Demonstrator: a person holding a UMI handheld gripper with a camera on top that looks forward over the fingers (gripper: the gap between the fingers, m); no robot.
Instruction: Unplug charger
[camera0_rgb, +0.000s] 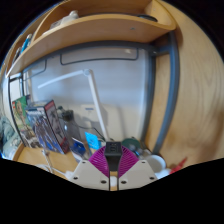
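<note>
Between my two pink pads (100, 160) sits a small black block, the charger (117, 156), I think. My gripper (115, 168) looks squeezed on it from both sides. A white cable (95, 115) goes up from near it toward the back wall. To do this well, I should hold tight and pull straight back, not twist. I see no boxes or bowls. Only a wooden shelf (100, 35) above and some colorful things (45, 125) standing on the desk (45, 160) beside my fingers.

a home desk nook: wooden shelf (95, 30) overhead, white wall (100, 90) behind, small packets (42, 125) lined beneath.
</note>
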